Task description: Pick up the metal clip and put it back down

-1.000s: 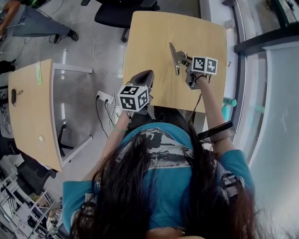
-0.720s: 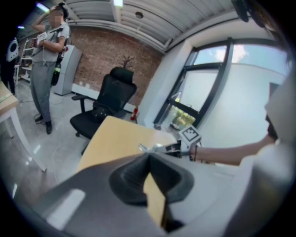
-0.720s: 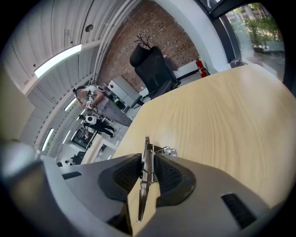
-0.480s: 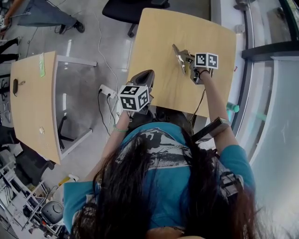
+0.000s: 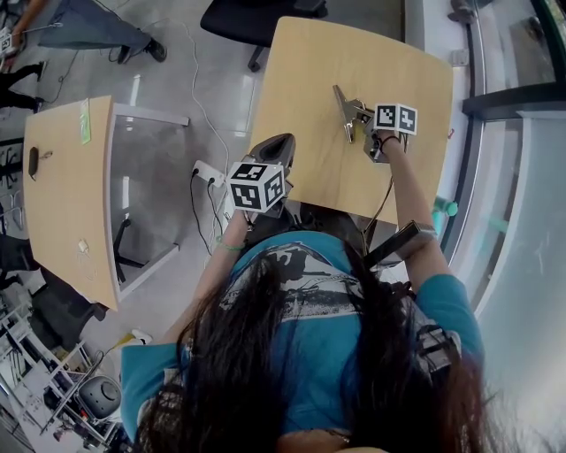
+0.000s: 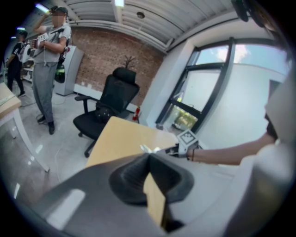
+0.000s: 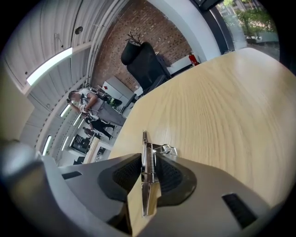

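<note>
Right claw (image 7: 148,172): closed on the shiny silver metal clip (image 7: 147,178). The black ribbed pads press its two flat sides, w/ the spring coil btwn them and the narrow tip poking fwd past the pads.
Clip position: held edge-up over the far-right part of the light wooden counter (image 5: 309,80), long tip aimed toward the counter's middle. It's low over the wood, poss. touching; the views don't settle it.
Left claw (image 6: 149,157): jaws closed together w/ tips meeting, nothing btwn them. It's at the counter's near edge, well apart from the clip.
Marker cubes: one black-and-white cube on each claw; in the head view the right one is just beside the clip.
Person: long dark hair, teal shirt, seen from above. Right forearm reaches out over the counter w/ a dark band at the wrist.
Counter top: bare wood apart from the clip and claws.
Surroundings: black office chair (image 5: 256,18) beyond the counter's far edge. Second light wooden table (image 5: 66,195) off to the left across the grey floor. White power strip (image 5: 206,173) w/ cable on the floor btwn the two.
Background, left gripper view: red brick wall (image 6: 111,55), a standing person in grey (image 6: 46,69), and a big dark-framed window (image 6: 217,83) at right.
</note>
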Tool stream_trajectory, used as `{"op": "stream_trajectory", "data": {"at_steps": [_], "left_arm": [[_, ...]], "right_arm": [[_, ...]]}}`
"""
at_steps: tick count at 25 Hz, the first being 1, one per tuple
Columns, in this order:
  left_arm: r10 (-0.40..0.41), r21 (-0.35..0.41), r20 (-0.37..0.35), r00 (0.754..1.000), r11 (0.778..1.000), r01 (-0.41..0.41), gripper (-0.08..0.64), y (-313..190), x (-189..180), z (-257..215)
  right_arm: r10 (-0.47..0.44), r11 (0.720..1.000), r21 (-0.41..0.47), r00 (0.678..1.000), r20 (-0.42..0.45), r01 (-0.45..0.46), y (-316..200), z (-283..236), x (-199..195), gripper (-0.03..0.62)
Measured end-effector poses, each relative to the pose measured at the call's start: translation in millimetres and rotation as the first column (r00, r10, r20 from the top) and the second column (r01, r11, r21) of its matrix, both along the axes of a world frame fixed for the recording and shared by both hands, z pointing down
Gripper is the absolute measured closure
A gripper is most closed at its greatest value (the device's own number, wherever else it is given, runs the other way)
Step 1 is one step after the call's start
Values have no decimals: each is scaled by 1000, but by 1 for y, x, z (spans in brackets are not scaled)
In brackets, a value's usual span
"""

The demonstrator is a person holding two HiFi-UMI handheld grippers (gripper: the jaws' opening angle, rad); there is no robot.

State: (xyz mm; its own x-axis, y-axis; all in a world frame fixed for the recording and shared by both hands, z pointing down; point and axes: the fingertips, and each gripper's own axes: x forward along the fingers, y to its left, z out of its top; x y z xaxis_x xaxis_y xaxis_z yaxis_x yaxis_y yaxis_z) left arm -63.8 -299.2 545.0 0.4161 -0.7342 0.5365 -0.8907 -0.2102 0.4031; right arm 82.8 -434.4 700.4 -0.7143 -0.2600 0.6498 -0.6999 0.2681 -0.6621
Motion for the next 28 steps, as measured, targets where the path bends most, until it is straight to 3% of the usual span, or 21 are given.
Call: {"op": "stream_trajectory", "data": {"at_steps": [3,5,9,16,21,28], "left_arm": [[1,2,-3,1000,1000,-1,558,2,-6,-1],[5,5,-5,1000,1000,-5,558,3,-8,-2],[30,19,-12,999,999,-29,558,7,-6,-5],[65,49,-26,998,997,-64,558,23,-9,-14],[94,70,-39,995,993,-91,558,40,-13,-19],[140,95,-59,988,986,-135,558,70,-20,-28]], "right_arm": [[11,1000,-14,1000,-12,-11,3,1,-2,486],[27,1000,-13,999,-27,-27,3,-1,-1,446],[107,994,23,993,-58,-106,2,-11,14,436],[269,956,136,961,-60,-259,28,-55,36,436],[325,926,190,945,33,-325,78,-97,27,437],[332,905,191,913,238,-379,155,-151,-27,444]]}}
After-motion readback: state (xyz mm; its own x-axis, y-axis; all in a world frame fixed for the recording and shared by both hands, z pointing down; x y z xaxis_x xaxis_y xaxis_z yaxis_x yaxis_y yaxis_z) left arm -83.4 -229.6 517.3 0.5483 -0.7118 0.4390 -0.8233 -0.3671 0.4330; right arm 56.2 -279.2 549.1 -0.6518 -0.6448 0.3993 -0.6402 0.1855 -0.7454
